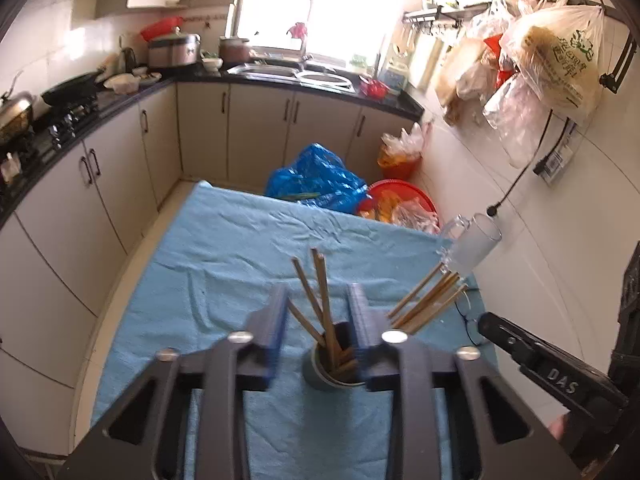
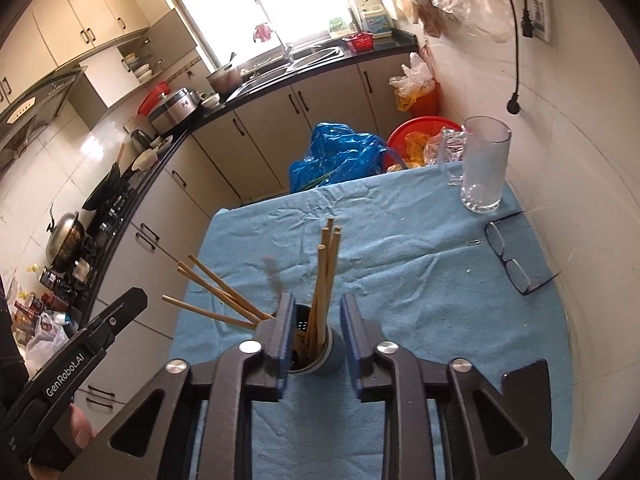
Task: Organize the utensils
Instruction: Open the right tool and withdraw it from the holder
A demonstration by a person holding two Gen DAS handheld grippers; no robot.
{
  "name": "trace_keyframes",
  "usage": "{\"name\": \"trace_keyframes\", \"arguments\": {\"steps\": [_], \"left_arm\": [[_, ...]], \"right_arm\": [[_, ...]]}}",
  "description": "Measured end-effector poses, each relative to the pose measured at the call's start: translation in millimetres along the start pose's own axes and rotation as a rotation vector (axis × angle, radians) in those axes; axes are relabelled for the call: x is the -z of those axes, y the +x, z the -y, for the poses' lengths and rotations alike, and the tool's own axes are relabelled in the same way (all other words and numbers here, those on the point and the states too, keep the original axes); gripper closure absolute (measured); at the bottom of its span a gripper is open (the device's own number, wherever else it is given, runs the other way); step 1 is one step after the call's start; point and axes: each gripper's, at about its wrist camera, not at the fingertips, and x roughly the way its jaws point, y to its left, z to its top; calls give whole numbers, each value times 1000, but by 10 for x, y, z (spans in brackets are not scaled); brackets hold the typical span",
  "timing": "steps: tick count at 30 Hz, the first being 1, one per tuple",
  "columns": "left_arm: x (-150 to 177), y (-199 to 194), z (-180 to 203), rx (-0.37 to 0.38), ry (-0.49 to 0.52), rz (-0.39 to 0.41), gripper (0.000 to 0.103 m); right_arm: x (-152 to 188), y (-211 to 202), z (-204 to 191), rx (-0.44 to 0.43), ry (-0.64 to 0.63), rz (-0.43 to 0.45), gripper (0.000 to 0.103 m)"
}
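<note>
Wooden chopsticks (image 1: pixel 322 300) are standing in a grey holder (image 1: pixel 334 372) on the blue tablecloth (image 1: pixel 224 256)

Both the left gripper (image 1: pixel 318 320) and right gripper (image 2: pixel 314 328) are hovering partly open over the holder, chopsticks rising between their blue pads with nothing clamped; a glass mug (image 2: pixel 482 168) and eyeglasses (image 2: pixel 506 256) are sitting well apart near the wall

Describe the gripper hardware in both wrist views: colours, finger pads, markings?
Both are matte black frames with triangular cut-outs and round silver pivot bolts. Left gripper and right gripper each carry two blue ribbed finger pads. White lettering on the side bodies: "DAS" on one, "GenRobot.AI" on the other. No cables visible.
</note>
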Motion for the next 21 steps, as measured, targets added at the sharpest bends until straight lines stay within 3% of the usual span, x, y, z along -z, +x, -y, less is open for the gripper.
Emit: {"name": "trace_keyframes", "arguments": {"steps": [6,8,13,16,21], "left_arm": [[112,-155,-22,-61,12,46,49],[175,-222,-44,-85,10,66,35],[367,-381,-103,-149,8,100,19],[481,-478,-137,-194,8,120,16],[688,-618,-163,-251,33,124,14]], "right_arm": [[58,-144,115,39,12,28,49],[108,-193,135,77,1,35,38],[256,-324,137,170,-43,71,17],[376,-399,114,227,-88,87,12],[646,-514,107,290,-153,81,11]]}}
